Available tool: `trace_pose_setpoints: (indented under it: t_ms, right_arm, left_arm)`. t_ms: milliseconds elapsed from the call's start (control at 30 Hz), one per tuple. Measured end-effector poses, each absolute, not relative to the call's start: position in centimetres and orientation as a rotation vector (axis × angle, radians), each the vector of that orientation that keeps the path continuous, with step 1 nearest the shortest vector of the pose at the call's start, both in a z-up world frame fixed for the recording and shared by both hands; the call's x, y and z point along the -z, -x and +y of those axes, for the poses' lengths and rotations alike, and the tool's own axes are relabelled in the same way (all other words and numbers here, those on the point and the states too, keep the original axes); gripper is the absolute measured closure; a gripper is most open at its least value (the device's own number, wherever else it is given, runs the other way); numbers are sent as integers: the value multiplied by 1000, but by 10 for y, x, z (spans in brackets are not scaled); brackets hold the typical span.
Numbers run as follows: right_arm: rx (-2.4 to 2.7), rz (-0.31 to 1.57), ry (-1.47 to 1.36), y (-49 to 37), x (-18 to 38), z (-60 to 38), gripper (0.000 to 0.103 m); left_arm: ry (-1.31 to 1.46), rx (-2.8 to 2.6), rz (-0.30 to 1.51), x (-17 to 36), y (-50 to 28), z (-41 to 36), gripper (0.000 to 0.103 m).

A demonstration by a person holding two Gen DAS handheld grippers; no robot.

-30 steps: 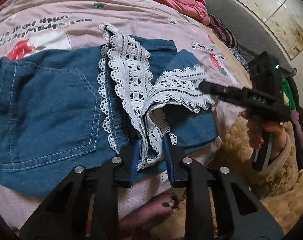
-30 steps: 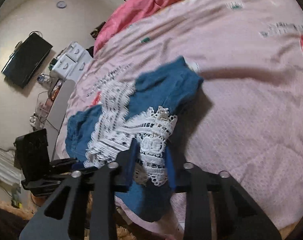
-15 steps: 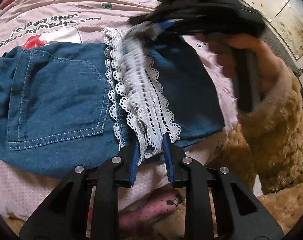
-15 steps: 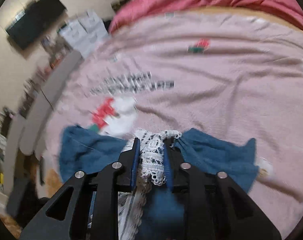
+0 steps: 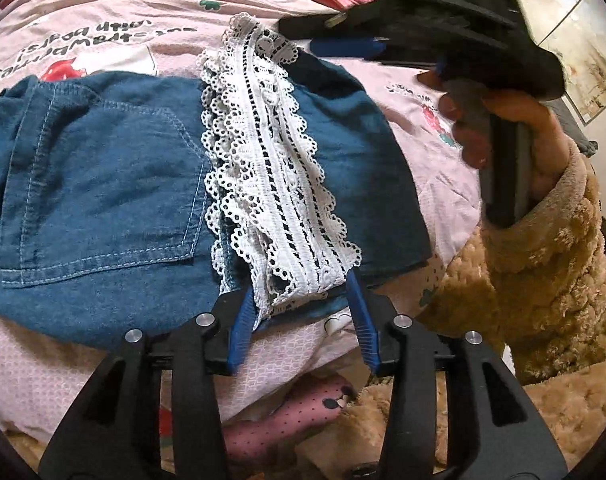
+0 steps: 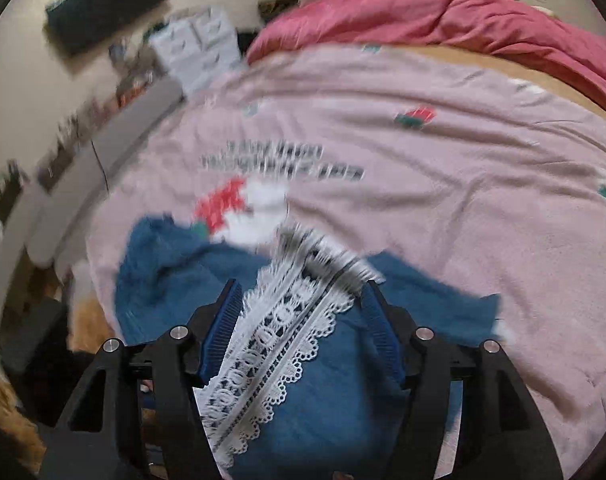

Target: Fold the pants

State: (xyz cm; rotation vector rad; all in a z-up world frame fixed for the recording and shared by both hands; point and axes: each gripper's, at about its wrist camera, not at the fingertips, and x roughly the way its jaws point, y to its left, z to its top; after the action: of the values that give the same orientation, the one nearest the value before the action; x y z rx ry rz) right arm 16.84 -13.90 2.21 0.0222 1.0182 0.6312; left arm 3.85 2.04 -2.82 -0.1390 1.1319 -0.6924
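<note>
Blue denim shorts (image 5: 103, 200) with white lace hems (image 5: 279, 184) lie folded on the pink bedspread (image 5: 103, 12); the legs are laid over the seat and back pocket. My left gripper (image 5: 301, 300) is open, its blue pads either side of the near lace end. My right gripper (image 5: 335, 46) hovers above the far lace end. In the right wrist view the right gripper (image 6: 299, 296) is open over the lace (image 6: 279, 344) and denim (image 6: 331, 400), the picture blurred.
A red quilt (image 6: 443, 16) lies at the bed's far side. The person's tan fleece sleeve (image 5: 543, 260) is at the right. A pink dotted cloth (image 5: 287, 420) hangs below the bed edge. A TV (image 6: 103, 4) and drawers (image 6: 199, 48) stand by the wall.
Both grippers carried the lace hems over onto the seat, laying the legs flat. Both then opened and let go of the lace.
</note>
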Motion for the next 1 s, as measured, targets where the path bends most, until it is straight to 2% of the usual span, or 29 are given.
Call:
trace_pose_setpoints:
  t_ms: [133,200,300,333,367,433,533,633,733,800,833,867,900,967,1000]
  right_arm:
    - [-625,1100,51,-179,14,-110,42]
    - [-612,1121,91,-179,31,-102,38]
    - [-622,1107,104,-174,24,-99,36]
    - [-641,1090,87,-172,16,-103,36]
    - [-665,1061,50,-169,8,-109,37]
    - [-679,993,-36,-161,-14,-133,36]
    - [-591,922,-66,-147,-33,-177,31]
    - [-496,912,-28,-143,-33,-210,31]
    - [-459,944,6,-146,-18,-228,32]
    - [-453,955,73,-146,-7,-228,46]
    - [-456,964,103,-147,-3,-227,48]
    - [-464,970,129,-146,1,-225,55]
    - [-465,968,153,-146,5,-223,62]
    - [-459,981,173,-150,15,-222,68]
    - [-455,988,174,-154,19,-224,80]
  left_arm:
    - [121,683,1127,29,-35,17,67]
    - [116,676,1128,31,-32,14,67]
    - [108,677,1120,29,-29,13,66]
    - [113,683,1114,25,-26,14,61]
    - [118,685,1106,21,-24,16,46]
    - [117,683,1086,10,-19,18,33]
    - [72,689,1043,-11,-7,22,29]
    - [-1,679,996,-28,-1,15,14]
    - [-31,708,960,-39,-5,0,11]
    - [-43,743,935,-41,-14,-14,10]
    - [-45,765,917,-41,-18,-20,10]
    - [-48,788,919,-36,-24,-30,10]
    - [-54,790,945,-27,-30,-41,10]
    - [-68,801,1008,-5,-40,-54,10]
    - [-82,770,1072,13,-46,-60,12]
